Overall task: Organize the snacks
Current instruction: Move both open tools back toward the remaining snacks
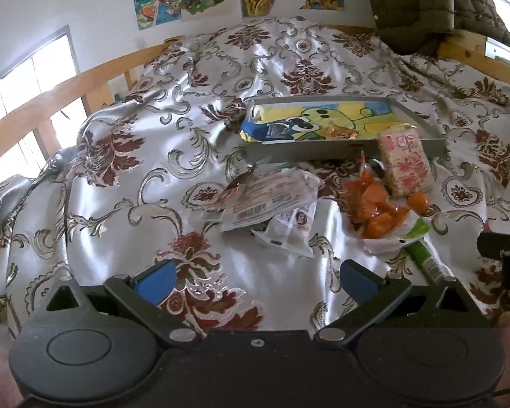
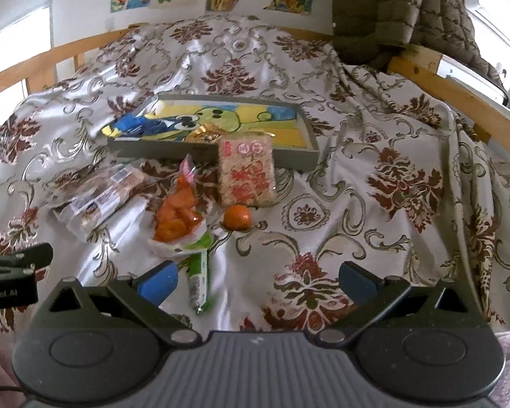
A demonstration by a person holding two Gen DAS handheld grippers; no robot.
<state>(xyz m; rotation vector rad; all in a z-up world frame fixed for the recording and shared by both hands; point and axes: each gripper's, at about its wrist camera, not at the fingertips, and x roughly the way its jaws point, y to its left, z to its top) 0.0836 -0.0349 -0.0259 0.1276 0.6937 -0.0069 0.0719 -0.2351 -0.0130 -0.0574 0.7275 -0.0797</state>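
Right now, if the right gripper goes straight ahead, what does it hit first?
Probably bare bedspread first; the right gripper is open, and the loose orange sits just left of its line. Depth is unclear.

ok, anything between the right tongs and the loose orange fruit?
Right wrist view: only bare floral satin bedspread lies between the open right tongs and the small round orange fruit. The green tube-shaped packet lies just left of that line.

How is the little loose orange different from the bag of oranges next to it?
The loose orange is one bare fruit lying alone on the bedspread; the bag of oranges holds several pieces sealed in clear plastic. The bag is bigger and lumpy, with a green and white end, while the loose orange is small and round. Both are orange and still outside the tray.
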